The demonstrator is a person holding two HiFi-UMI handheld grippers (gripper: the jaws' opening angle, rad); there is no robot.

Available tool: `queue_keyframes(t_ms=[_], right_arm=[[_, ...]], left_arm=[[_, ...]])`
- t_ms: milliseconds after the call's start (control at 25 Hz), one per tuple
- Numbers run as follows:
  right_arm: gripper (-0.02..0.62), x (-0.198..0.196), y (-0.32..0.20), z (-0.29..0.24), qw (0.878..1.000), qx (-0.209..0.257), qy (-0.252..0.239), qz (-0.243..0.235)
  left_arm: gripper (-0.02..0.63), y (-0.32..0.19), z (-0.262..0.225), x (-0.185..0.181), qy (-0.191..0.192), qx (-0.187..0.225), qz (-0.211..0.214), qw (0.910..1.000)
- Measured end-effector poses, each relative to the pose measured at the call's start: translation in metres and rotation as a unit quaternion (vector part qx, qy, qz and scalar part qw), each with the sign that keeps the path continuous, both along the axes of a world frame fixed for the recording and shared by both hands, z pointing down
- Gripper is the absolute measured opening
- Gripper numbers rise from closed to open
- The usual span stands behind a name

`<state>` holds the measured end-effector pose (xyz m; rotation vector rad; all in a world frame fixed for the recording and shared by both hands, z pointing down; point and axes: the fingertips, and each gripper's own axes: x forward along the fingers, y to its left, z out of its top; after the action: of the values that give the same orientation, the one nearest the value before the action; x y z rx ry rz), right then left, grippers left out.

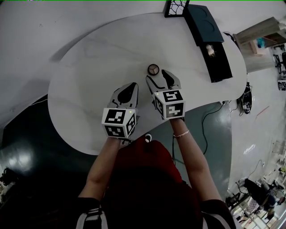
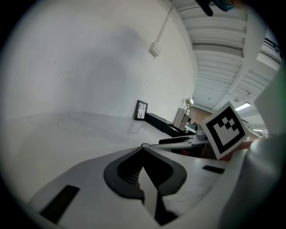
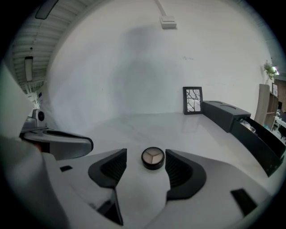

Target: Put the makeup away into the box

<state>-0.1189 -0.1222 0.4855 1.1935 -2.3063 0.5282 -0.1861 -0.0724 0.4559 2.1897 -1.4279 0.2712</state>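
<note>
Right gripper view — right gripper [image 3: 146,155] jaws apart flanking compact [image 3: 153,158], untouched — left gripper [image 2: 143,151] jaws together

Open tabletop [image 1: 89,67] ran from the compact [image 1: 153,69] to the box [image 1: 203,24], with room to pass. A frame [image 1: 175,8] stood at the box's far end, perhaps touching it. The left gripper [image 1: 130,87] crowded the left side of the right gripper [image 1: 158,76].

Just a white rounded table [image 1: 80,76], little black-framed picture [image 3: 192,100] propped upright at its far edge, shiny dark floor [image 1: 22,156] underneath, plain white wall [image 3: 111,67] behind.
</note>
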Motion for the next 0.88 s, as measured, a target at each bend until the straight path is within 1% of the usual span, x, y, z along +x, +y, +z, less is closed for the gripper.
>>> queue_keyframes(t_ms=[160,320,480,880], right_arm=[[0.261,-0.002,-0.012,0.013,1.000,-0.001,0.009,0.003],[0.261,-0.004,-0.017,0.020,1.000,-0.015,0.019,0.002],[0.260,-0.006,-0.021,0.027,0.999,-0.019,0.027,-0.002],[0.258,-0.007,-0.027,0.031,0.998,-0.019,0.068,-0.002]], left_arm=[[0.023,-0.005,0.007,-0.002,0.003,-0.006,-0.003,1.0000],[0.023,-0.008,0.012,-0.006,0.005,-0.014,-0.005,0.9999],[0.022,-0.010,0.018,-0.007,0.006,-0.021,-0.003,0.9998],[0.023,-0.013,0.022,-0.004,0.005,-0.026,0.001,0.9997]])
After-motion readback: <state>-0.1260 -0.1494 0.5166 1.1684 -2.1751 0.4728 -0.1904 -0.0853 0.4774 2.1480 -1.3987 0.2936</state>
